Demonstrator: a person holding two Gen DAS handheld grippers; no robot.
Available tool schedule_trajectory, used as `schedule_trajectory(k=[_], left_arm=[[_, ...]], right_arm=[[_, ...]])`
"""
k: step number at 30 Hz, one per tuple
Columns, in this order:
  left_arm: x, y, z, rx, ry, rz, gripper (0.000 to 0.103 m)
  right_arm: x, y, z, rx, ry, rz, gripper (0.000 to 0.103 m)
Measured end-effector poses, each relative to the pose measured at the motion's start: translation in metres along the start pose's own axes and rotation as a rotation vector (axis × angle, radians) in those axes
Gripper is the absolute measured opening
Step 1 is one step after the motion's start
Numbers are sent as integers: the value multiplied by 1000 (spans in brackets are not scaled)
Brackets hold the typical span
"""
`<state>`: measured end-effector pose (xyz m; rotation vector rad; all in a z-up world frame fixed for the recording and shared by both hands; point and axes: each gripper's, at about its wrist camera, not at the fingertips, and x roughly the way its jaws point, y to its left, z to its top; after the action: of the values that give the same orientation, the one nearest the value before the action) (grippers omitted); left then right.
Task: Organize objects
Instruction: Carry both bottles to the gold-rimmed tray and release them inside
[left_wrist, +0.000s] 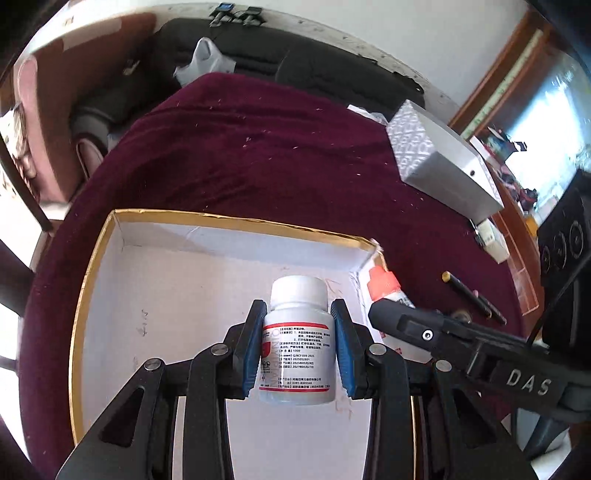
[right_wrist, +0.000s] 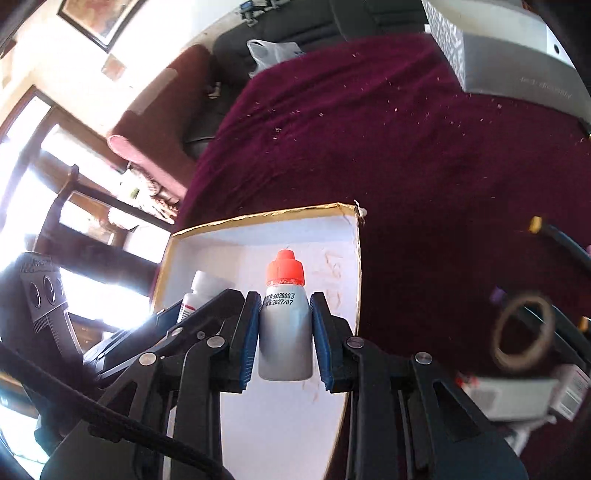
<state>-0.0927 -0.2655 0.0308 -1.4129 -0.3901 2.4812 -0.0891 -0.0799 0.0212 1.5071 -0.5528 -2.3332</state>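
We find both grippers loaded and positioned over the box (left_wrist: 92, 266), a shallow white carton with a gold rim sitting on the maroon cloth (left_wrist: 258, 147).

The left gripper (left_wrist: 298, 345) pinches a white pill bottle (left_wrist: 297, 332) at its label, blue pads flat on both sides, cap pointing away from the camera. The bottle appears to hang above the box floor, near the right wall.

The right gripper (right_wrist: 284, 339) pinches a grey dropper bottle (right_wrist: 283, 332) with an orange cap (right_wrist: 285, 267), pads pressed on its body. It too is over the box interior, by the right-hand wall. In the right wrist view the pill bottle (right_wrist: 194, 295) shows just to its left, so the two loads travel close together.

We judge the step in hand to be setting both bottles into the box. To do it well:
- Keep the two grippers apart on the way down; their frames already nearly meet.
- Lower each bottle until its base meets the floor before the pads part.
- Level the bottles first; both are tilted now and would tip if let go.
- Stay off the right wall, which looks thin and torn at the corner.

A pen (left_wrist: 474, 297), a tape roll (right_wrist: 522, 330) and a grey carton (left_wrist: 443, 162) remain on the cloth outside the box.
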Motion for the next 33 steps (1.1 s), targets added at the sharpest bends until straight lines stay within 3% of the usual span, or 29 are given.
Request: schedule_trajectory(k=[6,18,22,24,30,31,33], left_arm=[[20,17,10,-70,7,-21,30],[35,34,14,-169,16,-70,30],[27,34,17,-187,-3,-100,32],[18,35,18,-211,-14,-115,34],[-34,23,10,-200,-91,-109,44],[-42,18,6,-194,-102,-120,45],[-59,-1,-3,-154,-120,-165,47]], right_arm=[[19,-1,18,-8,-22,-83,25],[40,-1,22,-2,-16,-115,25],[31,2,22,-13,-57,-127,32],[20,4,21,-25,-85,-147,42],[-57,5,4,-96,-216,-155,42],[-74,4,-2,-118,-253,-170,47],[-114,2,-19,-170,-364,-228,68]])
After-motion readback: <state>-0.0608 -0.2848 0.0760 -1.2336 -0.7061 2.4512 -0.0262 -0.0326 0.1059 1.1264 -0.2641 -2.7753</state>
